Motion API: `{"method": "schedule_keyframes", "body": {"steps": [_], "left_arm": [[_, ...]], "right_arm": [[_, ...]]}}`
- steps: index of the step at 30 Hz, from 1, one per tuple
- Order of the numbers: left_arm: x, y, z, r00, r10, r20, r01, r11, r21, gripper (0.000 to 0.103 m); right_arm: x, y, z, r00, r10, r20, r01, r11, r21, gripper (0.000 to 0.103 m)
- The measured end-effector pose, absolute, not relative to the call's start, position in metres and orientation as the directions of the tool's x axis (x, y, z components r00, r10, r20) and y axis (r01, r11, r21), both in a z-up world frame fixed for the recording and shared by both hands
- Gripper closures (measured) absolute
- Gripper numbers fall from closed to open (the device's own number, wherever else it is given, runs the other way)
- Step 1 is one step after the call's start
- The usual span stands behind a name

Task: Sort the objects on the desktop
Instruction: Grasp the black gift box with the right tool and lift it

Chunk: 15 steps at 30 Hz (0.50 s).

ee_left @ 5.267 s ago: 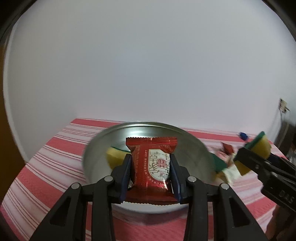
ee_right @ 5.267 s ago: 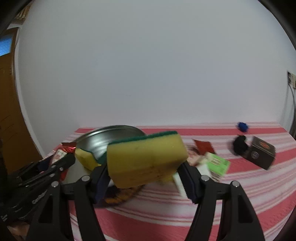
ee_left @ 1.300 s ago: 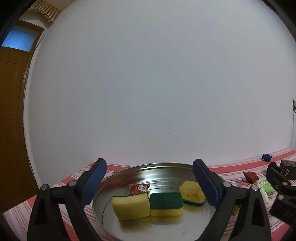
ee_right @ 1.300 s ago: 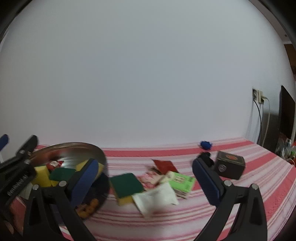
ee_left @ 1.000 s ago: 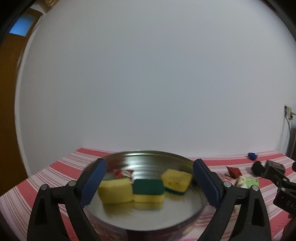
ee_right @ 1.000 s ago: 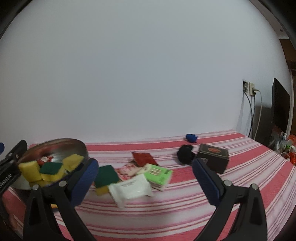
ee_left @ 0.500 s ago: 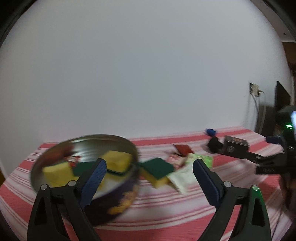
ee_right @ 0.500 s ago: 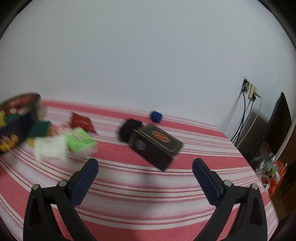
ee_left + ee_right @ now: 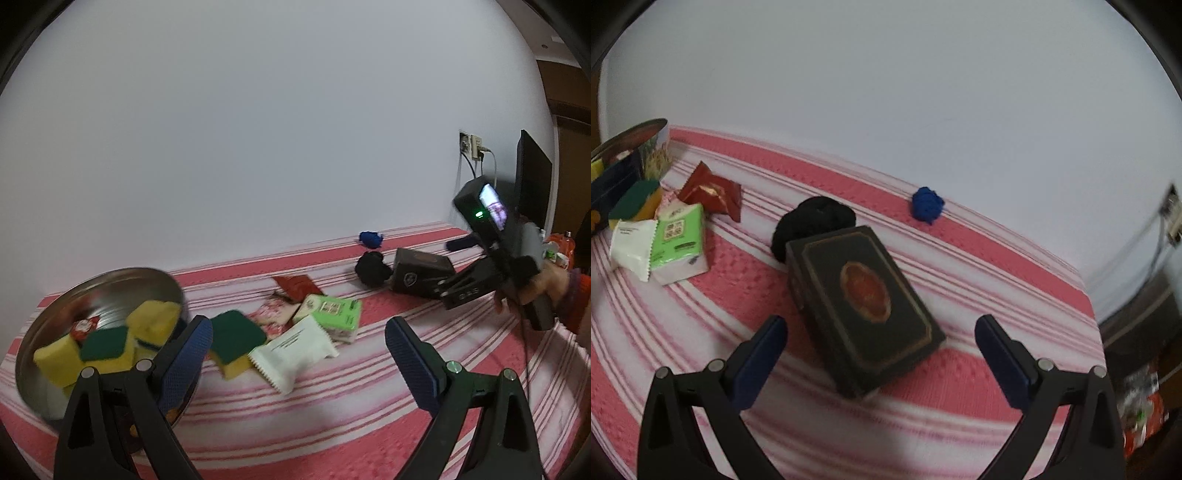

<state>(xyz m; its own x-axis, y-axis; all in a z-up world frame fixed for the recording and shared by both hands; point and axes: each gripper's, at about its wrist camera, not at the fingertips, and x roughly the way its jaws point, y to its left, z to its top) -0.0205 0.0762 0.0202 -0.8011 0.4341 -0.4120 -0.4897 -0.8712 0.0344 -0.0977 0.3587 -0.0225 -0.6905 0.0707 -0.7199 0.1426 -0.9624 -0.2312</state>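
My left gripper (image 9: 297,350) is open and empty above the striped cloth, right of the round metal tin (image 9: 44,317) that holds yellow-green sponges (image 9: 107,343) and a red packet. A green-topped sponge (image 9: 232,338), a white packet (image 9: 295,350), a green tissue pack (image 9: 332,314) and a red packet (image 9: 295,286) lie ahead of it. My right gripper (image 9: 881,339) is open and empty, its fingers on either side of a dark box (image 9: 864,306) with a red oval emblem. The box also shows in the left wrist view (image 9: 421,275).
A black hair tie (image 9: 812,221) lies behind the box and a blue one (image 9: 927,205) near the wall. The tin (image 9: 624,151) and the packet pile (image 9: 672,236) sit at the left. A wall socket with cables (image 9: 471,146) and a dark monitor (image 9: 533,177) stand at the right.
Both grippers let go of their sponge and packet into the tin. The left has swung right towards the packet pile. The right has swung right and closed in on the dark box.
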Motion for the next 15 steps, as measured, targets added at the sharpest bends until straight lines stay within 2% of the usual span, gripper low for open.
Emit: {"method": "schedule_keyframes", "body": {"steps": [3, 4, 5, 6, 7, 10, 13, 15], "left_arm": [[-0.033, 0.086, 0.034, -0.773, 0.471, -0.425, -0.522, -0.853, 0.004, 0.007], [-0.041, 0.091, 0.042, -0.768, 0.48, -0.424, -0.527, -0.85, -0.008, 0.007], [-0.046, 0.094, 0.047, -0.765, 0.486, -0.422, -0.53, -0.848, -0.015, 0.007], [-0.051, 0.098, 0.051, -0.763, 0.491, -0.42, -0.533, -0.846, -0.02, 0.007], [-0.058, 0.103, 0.057, -0.76, 0.495, -0.421, -0.536, -0.844, -0.024, 0.007], [-0.084, 0.125, 0.072, -0.744, 0.509, -0.433, -0.55, -0.834, -0.035, 0.007], [-0.112, 0.156, 0.084, -0.731, 0.516, -0.447, -0.562, -0.827, -0.034, 0.007], [-0.132, 0.181, 0.089, -0.717, 0.518, -0.467, -0.564, -0.824, -0.049, 0.007]], "right_arm": [[-0.109, 0.368, -0.029, -0.665, -0.011, -0.747, 0.188, -0.97, -0.153, 0.001], [-0.11, 0.369, -0.031, -0.657, -0.037, -0.753, 0.201, -0.971, -0.127, 0.008], [-0.11, 0.369, -0.034, -0.642, -0.059, -0.765, 0.21, -0.973, -0.101, 0.026], [-0.111, 0.37, -0.038, -0.622, -0.072, -0.78, 0.211, -0.974, -0.078, 0.031], [-0.107, 0.374, -0.038, -0.612, -0.131, -0.78, 0.227, -0.974, -0.014, 0.047], [-0.098, 0.385, -0.036, -0.616, -0.214, -0.759, 0.226, -0.97, 0.09, 0.046], [-0.077, 0.408, -0.021, -0.702, -0.289, -0.651, 0.195, -0.957, 0.215, 0.046], [-0.07, 0.429, -0.014, -0.748, -0.271, -0.606, 0.126, -0.954, 0.272, 0.046]]}}
